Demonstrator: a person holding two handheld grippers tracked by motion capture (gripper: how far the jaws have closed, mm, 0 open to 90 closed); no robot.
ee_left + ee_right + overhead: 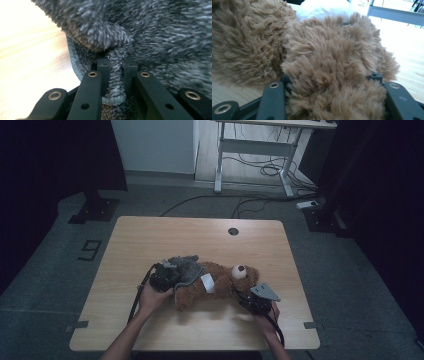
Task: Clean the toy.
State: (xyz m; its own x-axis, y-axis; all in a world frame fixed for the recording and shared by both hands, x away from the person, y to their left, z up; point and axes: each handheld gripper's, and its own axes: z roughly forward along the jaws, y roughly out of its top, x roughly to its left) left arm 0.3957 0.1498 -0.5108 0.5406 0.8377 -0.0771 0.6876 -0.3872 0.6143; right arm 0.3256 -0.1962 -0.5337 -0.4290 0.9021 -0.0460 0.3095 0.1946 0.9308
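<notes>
A brown teddy bear (220,280) lies on its back across the wooden table (175,232), head to the right. A grey fuzzy garment (185,267) covers its lower body at the left, and a white tag (207,283) shows on its belly. My left gripper (162,277) is at the garment's left edge. In the left gripper view it (116,67) is shut on a fold of the grey garment (160,37) near the hem. My right gripper (252,301) sits below the bear's head. Its jaws (329,80) stand wide around a thick lump of the bear's brown fur (332,55).
A round cable hole (233,231) sits near the table's far edge. Bare tabletop lies in front of and behind the bear. A white-legged desk (260,145) with loose cables (265,170) stands on the floor beyond.
</notes>
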